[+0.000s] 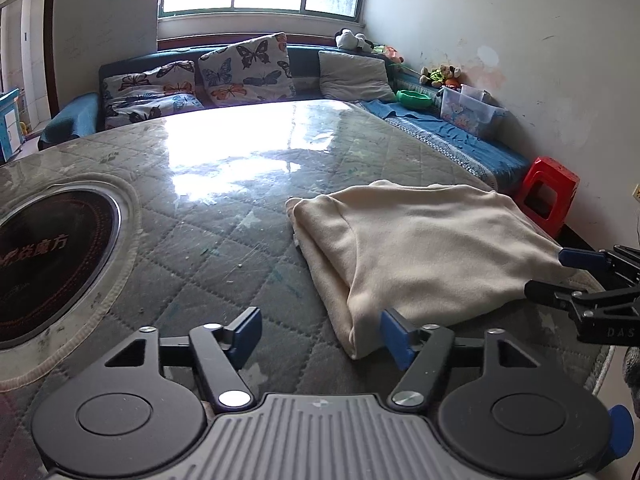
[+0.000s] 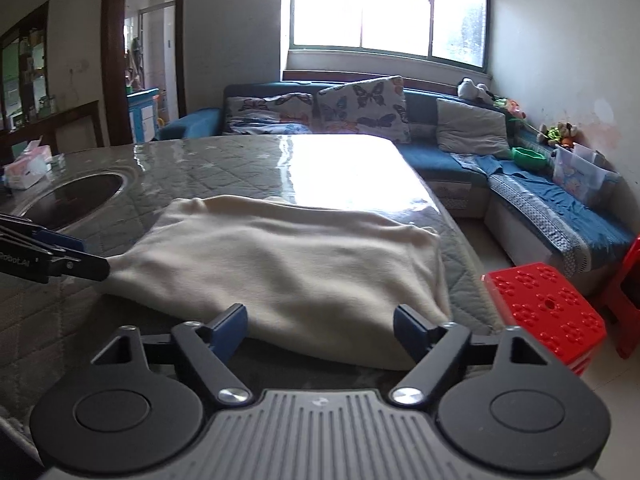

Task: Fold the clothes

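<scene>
A cream garment (image 1: 424, 248) lies folded into a rough rectangle on the quilted table top (image 1: 224, 208). My left gripper (image 1: 320, 336) is open and empty, just short of the garment's near left corner. My right gripper (image 2: 320, 332) is open and empty, at the garment's (image 2: 280, 264) near edge. In the left wrist view the right gripper (image 1: 556, 276) shows at the far right, open beside the garment. In the right wrist view the left gripper (image 2: 86, 256) shows at the left edge by the garment's left corner.
A dark round hob (image 1: 48, 256) is set into the table at the left. A red plastic stool (image 2: 548, 312) stands beside the table's right edge. A blue sofa (image 2: 520, 184) with butterfly cushions (image 1: 244, 68) runs behind. A tissue pack (image 2: 28, 168) lies far left.
</scene>
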Action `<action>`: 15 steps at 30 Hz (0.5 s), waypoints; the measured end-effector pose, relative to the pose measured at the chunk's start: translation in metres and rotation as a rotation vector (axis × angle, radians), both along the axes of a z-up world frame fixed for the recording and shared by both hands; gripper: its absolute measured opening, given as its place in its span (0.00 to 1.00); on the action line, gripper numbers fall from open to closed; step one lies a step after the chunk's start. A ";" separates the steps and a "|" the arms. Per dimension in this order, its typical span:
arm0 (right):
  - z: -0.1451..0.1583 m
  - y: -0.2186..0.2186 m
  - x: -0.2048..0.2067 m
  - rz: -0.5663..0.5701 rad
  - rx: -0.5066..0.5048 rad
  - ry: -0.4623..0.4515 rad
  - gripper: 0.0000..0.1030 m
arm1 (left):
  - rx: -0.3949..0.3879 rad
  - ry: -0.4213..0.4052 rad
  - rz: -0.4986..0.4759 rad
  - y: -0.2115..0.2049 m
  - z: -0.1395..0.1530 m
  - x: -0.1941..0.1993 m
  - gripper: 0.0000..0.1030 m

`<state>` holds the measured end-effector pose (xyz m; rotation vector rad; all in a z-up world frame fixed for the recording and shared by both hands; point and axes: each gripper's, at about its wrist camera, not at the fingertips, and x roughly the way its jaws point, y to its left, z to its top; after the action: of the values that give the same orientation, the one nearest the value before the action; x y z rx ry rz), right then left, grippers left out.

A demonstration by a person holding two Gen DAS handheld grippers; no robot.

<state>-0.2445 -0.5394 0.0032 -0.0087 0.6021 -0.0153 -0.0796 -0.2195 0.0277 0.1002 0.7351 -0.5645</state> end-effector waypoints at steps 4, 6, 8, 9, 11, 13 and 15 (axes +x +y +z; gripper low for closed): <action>0.001 0.009 -0.003 0.025 0.001 0.008 0.94 | 0.002 -0.008 0.003 0.003 0.002 -0.007 0.85; 0.001 0.013 -0.005 0.032 0.003 0.009 0.99 | 0.004 -0.009 0.004 0.005 0.002 -0.011 0.89; 0.001 0.017 -0.006 0.038 0.008 0.016 1.00 | 0.006 -0.006 0.004 0.007 0.002 -0.014 0.90; 0.000 0.019 -0.007 0.039 0.007 0.020 1.00 | 0.009 -0.005 0.005 0.008 0.001 -0.015 0.92; -0.001 0.023 -0.008 0.037 0.004 0.025 1.00 | 0.013 -0.008 0.004 0.009 0.000 -0.018 0.93; -0.002 0.026 -0.010 0.029 0.000 0.030 1.00 | 0.014 -0.009 0.002 0.010 -0.001 -0.021 0.95; -0.003 0.028 -0.012 0.018 -0.002 0.037 1.00 | 0.016 -0.012 0.001 0.011 -0.002 -0.025 0.98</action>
<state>-0.2566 -0.5112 0.0007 -0.0163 0.6391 0.0019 -0.1046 -0.2084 0.0257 0.1184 0.7282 -0.5568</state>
